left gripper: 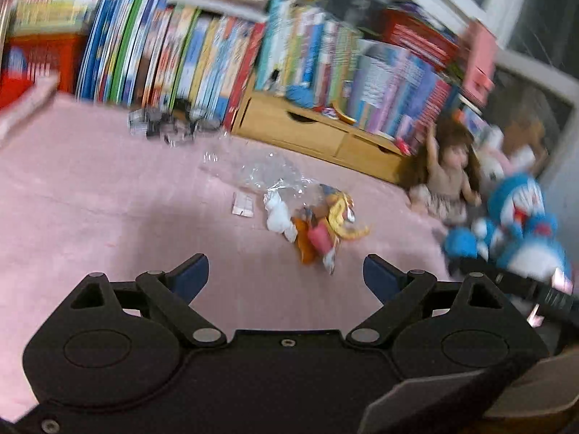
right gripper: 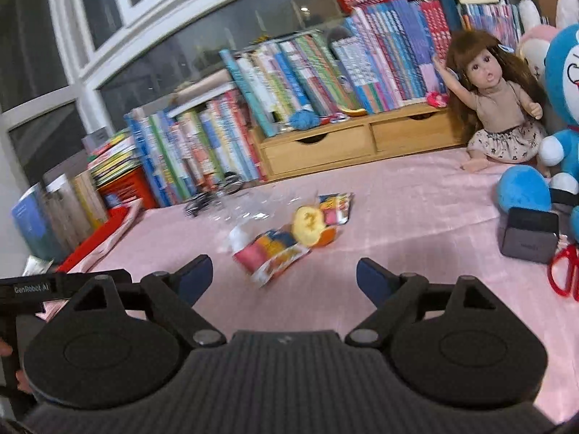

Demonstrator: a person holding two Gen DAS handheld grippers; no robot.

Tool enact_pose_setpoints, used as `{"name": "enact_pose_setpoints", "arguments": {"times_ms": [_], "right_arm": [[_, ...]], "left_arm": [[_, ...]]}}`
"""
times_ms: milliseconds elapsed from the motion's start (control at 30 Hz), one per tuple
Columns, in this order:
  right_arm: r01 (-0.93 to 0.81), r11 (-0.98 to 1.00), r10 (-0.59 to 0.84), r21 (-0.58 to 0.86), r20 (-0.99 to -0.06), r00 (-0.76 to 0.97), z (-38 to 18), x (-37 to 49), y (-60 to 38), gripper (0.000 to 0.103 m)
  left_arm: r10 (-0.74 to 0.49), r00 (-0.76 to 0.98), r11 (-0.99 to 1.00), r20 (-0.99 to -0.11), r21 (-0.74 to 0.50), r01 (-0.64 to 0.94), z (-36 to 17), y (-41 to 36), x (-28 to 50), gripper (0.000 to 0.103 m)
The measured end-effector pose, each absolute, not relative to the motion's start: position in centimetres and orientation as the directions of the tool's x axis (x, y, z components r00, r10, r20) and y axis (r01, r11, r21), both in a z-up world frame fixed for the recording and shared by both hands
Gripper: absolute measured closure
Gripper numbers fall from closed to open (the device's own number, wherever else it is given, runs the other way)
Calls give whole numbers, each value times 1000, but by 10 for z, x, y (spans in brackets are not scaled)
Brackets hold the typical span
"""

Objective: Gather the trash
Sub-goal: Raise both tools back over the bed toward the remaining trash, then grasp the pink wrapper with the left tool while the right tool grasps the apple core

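Ahead of both grippers, on the pink cover [right gripper: 416, 209], we find the trash. Left gripper [left gripper: 286, 275] and right gripper [right gripper: 284, 275] stand wide and empty. We judge the clear plastic film [left gripper: 267, 173] light and slippery, the snack wrappers [right gripper: 286, 242] crinkly; pinch a bunched fold. The paper scrap [left gripper: 243, 204] lies flat, hardest to lift.

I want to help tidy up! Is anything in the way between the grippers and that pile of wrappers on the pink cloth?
Nothing visible. Only bare pink cloth lies between the open right hand-held gripper and the wrappers. The open left hand-held gripper also faces them with clear cloth between.
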State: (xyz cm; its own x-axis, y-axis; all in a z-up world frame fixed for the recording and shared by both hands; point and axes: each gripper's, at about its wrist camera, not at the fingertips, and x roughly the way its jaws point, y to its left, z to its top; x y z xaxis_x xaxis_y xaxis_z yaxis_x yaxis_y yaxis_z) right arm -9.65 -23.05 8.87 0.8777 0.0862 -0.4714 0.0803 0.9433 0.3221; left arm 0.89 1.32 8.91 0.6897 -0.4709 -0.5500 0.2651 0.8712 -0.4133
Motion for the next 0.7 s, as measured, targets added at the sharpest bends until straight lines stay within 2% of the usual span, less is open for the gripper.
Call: {"name": "enact_pose_setpoints", "arguments": {"times_ms": [67, 100, 200, 333, 633, 667, 700], "right_arm": [[110, 930, 81, 350, -489, 869, 82, -76, -238, 20], [131, 918, 81, 374, -501, 862, 77, -66, -242, 27], [186, 868, 95, 460, -522, 848, 61, -39, -254, 38], [231, 818, 112, 527, -539, 835, 40, -9, -262, 41], [245, 816, 106, 525, -550, 828, 16, 31, -267, 41], [239, 817, 109, 524, -549, 829, 14, 35, -268, 41], [236, 818, 112, 525, -548, 829, 13, 38, -268, 41]], "left_arm": [[-464, 675, 867, -573, -451, 213, 81, 6, 37, 13], [-460, 671, 866, -582, -462, 193, 76, 3, 47, 14], [-484, 634, 847, -604, -504, 168, 61, -10, 66, 23], [-491, 631, 850, -601, -489, 195, 45, -29, 68, 40], [-476, 676, 873, -562, -394, 288, 36, -63, 56, 43], [-486, 671, 868, -560, -399, 295, 34, -65, 57, 44], [-493, 666, 864, -559, -406, 299, 33, -67, 58, 51]]}}
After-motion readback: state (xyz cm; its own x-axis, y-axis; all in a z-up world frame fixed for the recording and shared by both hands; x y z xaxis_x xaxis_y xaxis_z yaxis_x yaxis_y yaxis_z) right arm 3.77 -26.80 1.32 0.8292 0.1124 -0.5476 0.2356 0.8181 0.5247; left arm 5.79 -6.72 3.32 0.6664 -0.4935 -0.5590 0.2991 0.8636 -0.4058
